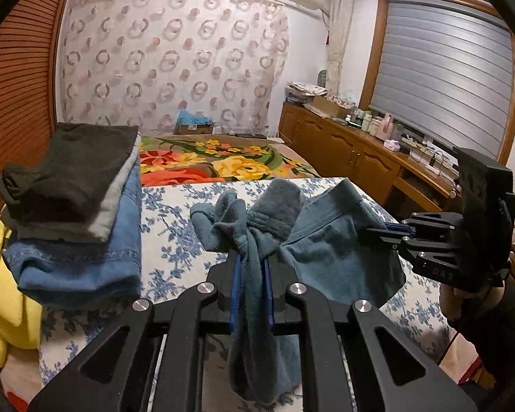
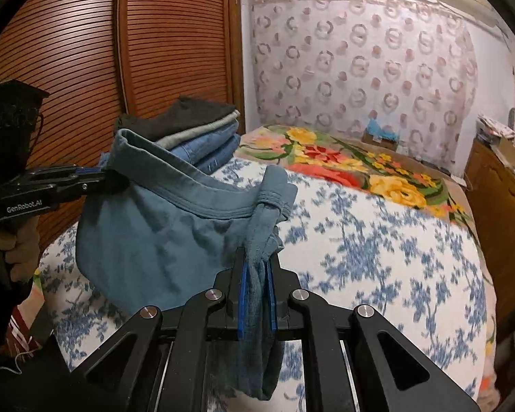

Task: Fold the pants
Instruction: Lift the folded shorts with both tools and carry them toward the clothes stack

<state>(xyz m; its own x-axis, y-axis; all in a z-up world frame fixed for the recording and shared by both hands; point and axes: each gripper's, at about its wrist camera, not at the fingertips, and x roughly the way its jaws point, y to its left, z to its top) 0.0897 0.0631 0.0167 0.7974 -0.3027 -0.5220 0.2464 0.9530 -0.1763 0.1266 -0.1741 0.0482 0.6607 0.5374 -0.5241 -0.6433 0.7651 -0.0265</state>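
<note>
The teal pants (image 2: pixel 161 226) hang in the air above the bed (image 2: pixel 377 240), stretched by the waistband between both grippers. The left gripper (image 1: pixel 252 267) is clamped on a bunched end of the waistband; the right gripper (image 2: pixel 257 271) is clamped on the other end. Beyond the pants, at the bed's far left by the slatted wardrobe (image 2: pixel 86 51), sits a stack of folded clothes (image 1: pixel 75 213).

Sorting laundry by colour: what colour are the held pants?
Teal blue pants, plain; clearest in the right wrist view.
</note>
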